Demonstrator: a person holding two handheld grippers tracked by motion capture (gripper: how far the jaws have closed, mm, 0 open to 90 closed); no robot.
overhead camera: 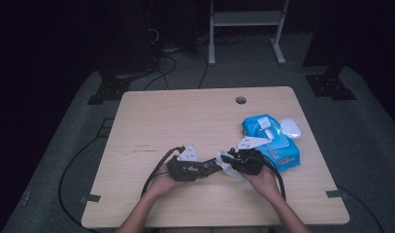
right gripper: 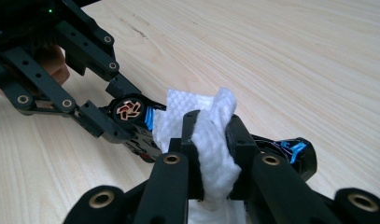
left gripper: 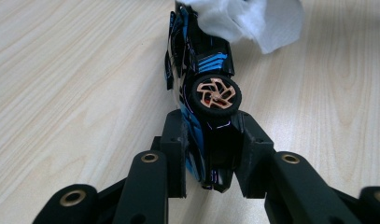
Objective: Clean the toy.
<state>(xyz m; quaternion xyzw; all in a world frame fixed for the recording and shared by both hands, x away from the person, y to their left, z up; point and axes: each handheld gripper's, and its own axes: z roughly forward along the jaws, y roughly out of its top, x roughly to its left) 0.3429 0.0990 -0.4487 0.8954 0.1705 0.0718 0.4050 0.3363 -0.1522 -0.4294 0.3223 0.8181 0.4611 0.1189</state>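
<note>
The left gripper (left gripper: 211, 154) pinched the toy car (left gripper: 204, 79); the right gripper (right gripper: 211, 140), at its three o'clock, clamped a wipe (right gripper: 211, 154), mid-wiping. Next, rubbing strokes along the body seemed needed.

1. toy car (left gripper: 204, 60) is black with bright blue stripes, wheel (left gripper: 216, 95) has a coppery-orange swirl hub
2. wipe (right gripper: 211, 140) is plain white, kinda waffle-textured
3. wipes pack (overhead camera: 272, 141) is bright blue with a white lid (overhead camera: 290, 127)
4. table (overhead camera: 185, 116) is pale wood grain

Dim, dark-edged high view; brighter, evenly lit claw views, soft near blur.
</note>
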